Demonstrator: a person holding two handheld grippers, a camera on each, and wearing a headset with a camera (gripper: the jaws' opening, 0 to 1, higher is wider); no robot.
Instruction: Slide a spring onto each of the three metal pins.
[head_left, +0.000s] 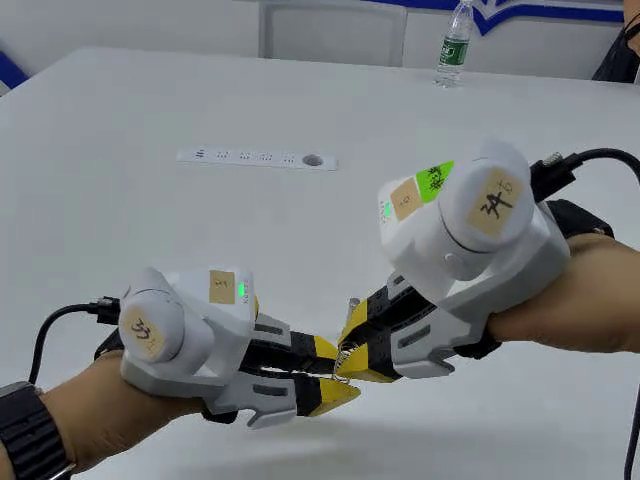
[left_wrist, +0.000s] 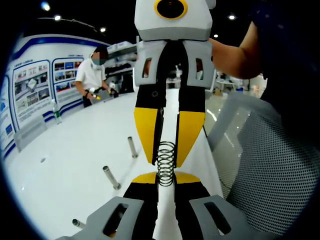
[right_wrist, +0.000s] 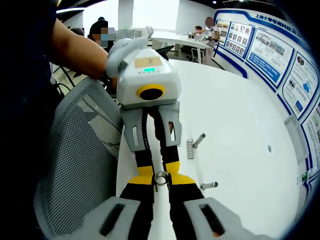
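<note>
A small steel spring (head_left: 343, 359) hangs above the white table (head_left: 150, 220), caught between the tips of both grippers, which meet nose to nose. My left gripper (head_left: 344, 373) comes from the lower left, shut on the spring's (left_wrist: 166, 162) near end. From the upper right, my right gripper (head_left: 351, 352) is shut on its far end; in the right gripper view the spring (right_wrist: 161, 177) shows end-on. Three short metal pins (left_wrist: 132, 146) (left_wrist: 111, 177) (left_wrist: 77, 223) stand bare on the table. A second spring (right_wrist: 190, 148) lies loose beside one pin (right_wrist: 199, 140).
A white power strip (head_left: 257, 158) lies mid-table and a water bottle (head_left: 454, 45) stands at the far edge. A grey mesh chair (left_wrist: 260, 165) sits close beside the table edge. A person (left_wrist: 92, 75) stands at the far end.
</note>
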